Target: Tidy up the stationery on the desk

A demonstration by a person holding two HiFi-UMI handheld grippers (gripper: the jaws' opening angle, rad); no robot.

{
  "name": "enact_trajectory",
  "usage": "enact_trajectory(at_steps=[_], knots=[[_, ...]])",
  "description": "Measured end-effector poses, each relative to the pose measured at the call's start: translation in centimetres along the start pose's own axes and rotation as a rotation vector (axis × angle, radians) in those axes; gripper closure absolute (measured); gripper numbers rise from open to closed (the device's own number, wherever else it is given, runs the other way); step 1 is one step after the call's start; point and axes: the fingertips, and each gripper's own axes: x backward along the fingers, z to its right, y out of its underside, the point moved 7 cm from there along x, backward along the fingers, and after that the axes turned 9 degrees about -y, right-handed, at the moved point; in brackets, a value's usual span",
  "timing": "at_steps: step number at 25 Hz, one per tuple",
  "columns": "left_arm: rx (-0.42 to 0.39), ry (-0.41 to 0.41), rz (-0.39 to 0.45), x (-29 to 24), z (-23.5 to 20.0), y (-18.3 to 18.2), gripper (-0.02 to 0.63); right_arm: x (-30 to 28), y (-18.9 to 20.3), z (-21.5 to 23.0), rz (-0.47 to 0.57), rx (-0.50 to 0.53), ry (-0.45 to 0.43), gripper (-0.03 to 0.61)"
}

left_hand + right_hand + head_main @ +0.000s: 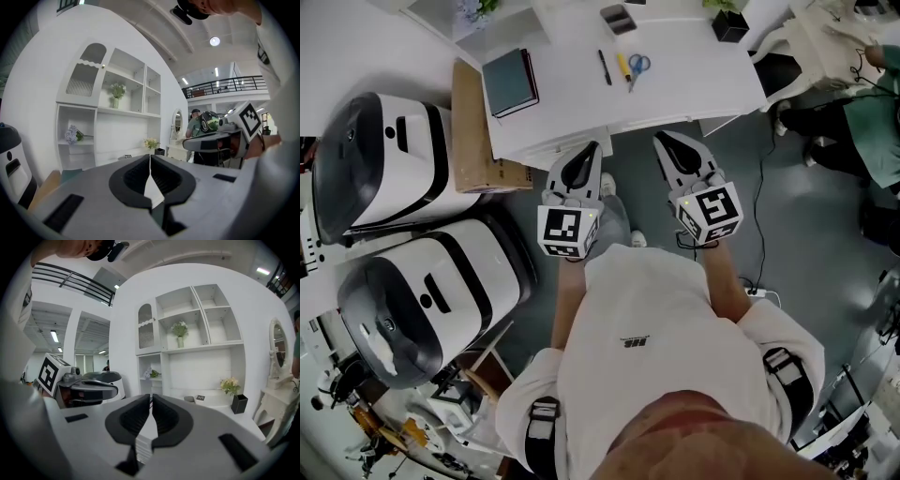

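Observation:
On the white desk (675, 89) lie a dark teal book (510, 82), a black pen (605, 67), a yellow pen (622, 65), blue-handled scissors (637, 67) and a small dark case (619, 18). My left gripper (592, 148) and right gripper (662, 140) hang side by side in front of the desk's near edge, both shut and empty. In the left gripper view the left gripper (150, 157) has its jaws pressed together. The right gripper (151, 397) in its own view is likewise shut, pointing at the shelving.
A cardboard box (473, 131) stands left of the desk, beside two white and black machines (384, 159). A black plant pot (729, 24) sits at the desk's far right. White shelves (197, 343) with flowers rise behind the desk. A person (862, 103) stands at the right.

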Motion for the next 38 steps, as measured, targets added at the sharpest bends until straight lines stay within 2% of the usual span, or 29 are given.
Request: enact_trajectory(at_steps=[9,19,27,38], knots=[[0.020,0.045,-0.030,-6.8,-5.6,-0.1,0.614,-7.1,-0.8,4.3,-0.069,-0.023,0.032,0.575],[0.025,0.093,-0.088,-14.6,-10.9,1.7,0.614,-15.3,0.0,8.7,-0.141,-0.051,0.047,0.575],[0.034,0.127,-0.137,-20.1,-13.9,4.7,0.614,-20.4,3.1,11.3,-0.224,-0.083,0.048,0.575],[0.059,0.182,-0.196,-25.4,-16.4,8.4,0.614,-24.7,6.7,14.7,-0.276,-0.130,0.123,0.574]])
